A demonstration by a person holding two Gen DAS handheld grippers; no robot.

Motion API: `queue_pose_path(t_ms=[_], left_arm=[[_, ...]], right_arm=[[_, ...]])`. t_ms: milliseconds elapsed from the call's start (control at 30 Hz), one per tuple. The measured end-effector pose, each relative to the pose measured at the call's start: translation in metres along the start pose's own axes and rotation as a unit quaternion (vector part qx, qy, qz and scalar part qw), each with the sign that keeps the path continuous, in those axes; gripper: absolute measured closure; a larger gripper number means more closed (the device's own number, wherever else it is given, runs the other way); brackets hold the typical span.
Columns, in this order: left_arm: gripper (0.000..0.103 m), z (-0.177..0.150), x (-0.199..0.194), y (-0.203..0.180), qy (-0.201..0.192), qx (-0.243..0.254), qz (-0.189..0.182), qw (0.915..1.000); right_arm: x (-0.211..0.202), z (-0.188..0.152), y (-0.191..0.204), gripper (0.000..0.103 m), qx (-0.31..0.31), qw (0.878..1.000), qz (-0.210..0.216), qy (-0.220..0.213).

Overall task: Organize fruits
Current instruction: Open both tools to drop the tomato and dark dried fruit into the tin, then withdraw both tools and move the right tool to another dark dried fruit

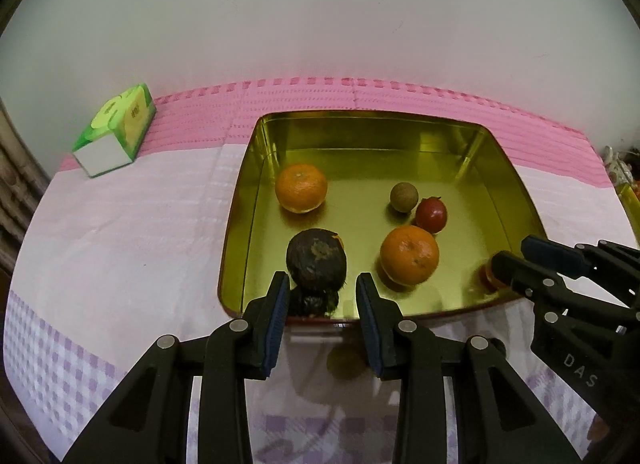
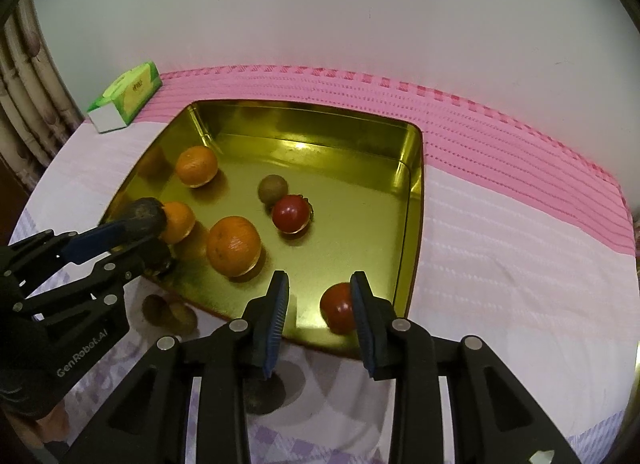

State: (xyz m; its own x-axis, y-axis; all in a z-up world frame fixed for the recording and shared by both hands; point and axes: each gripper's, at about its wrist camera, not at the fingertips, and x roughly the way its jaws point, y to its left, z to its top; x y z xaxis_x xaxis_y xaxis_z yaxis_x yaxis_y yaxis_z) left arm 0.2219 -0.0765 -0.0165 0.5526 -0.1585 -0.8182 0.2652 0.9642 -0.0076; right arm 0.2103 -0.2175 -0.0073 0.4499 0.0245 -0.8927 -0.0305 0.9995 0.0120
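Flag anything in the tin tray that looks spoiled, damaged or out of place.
One fruit stands out: the dark, blackened fruit at the gold tray's near edge, just ahead of the left tongs. Its skin looks mottled and rotten, unlike the bright oranges beside it.

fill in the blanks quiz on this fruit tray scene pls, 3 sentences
1. The fruits lie in a shiny square metal tray of ___ colour.
2. A ___ and white cardboard tissue box stands on the pink cloth, outside the tray.
3. The number of round red fruits inside the tray is ___: one beside a small brown round fruit, one at the near edge.

Missing words: gold; green; two
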Motion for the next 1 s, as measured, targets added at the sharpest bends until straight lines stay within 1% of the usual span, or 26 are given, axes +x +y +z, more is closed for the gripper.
queue_pose_path(t_ms=[167,267,300,400,467,667,800,1000], left_arm=[[0.067,-0.009,-0.024,-0.001,-0.01,0.002,-0.001,0.9999],[0.063,-0.02,-0.041,-0.002,-0.023,0.003,-0.003,0.9997],[0.062,-0.024,-0.045,-0.002,-0.024,0.004,-0.003,0.9997],[0.06,-0.037,-0.052,-0.001,-0.023,0.004,-0.003,0.9997],[0.06,-0.047,-0.053,0.0,-0.017,0.0,-0.002,0.9999],[0.06,-0.077,-0.04,0.004,0.015,-0.006,0.0,0.9999],[0.06,-0.086,-0.032,0.007,0.027,-0.008,0.003,0.9996],[0.06,-0.09,-0.024,0.01,0.036,-0.011,0.002,0.9993]], right_arm=[[-0.022,-0.009,0.003,0.073,0.003,1.0,0.003,-0.014],[-0.038,-0.018,-0.001,0.073,0.01,1.0,0.007,-0.022],[-0.042,-0.021,-0.002,0.073,0.012,1.0,0.007,-0.024],[-0.049,-0.031,-0.003,0.072,0.014,1.0,0.004,-0.026],[-0.051,-0.04,-0.005,0.072,0.017,1.0,0.002,-0.024],[-0.041,-0.072,-0.004,0.072,0.019,1.0,0.008,0.007],[-0.029,-0.085,0.002,0.072,0.015,1.0,0.009,0.025],[-0.017,-0.09,0.007,0.072,0.017,0.999,0.018,0.036]])
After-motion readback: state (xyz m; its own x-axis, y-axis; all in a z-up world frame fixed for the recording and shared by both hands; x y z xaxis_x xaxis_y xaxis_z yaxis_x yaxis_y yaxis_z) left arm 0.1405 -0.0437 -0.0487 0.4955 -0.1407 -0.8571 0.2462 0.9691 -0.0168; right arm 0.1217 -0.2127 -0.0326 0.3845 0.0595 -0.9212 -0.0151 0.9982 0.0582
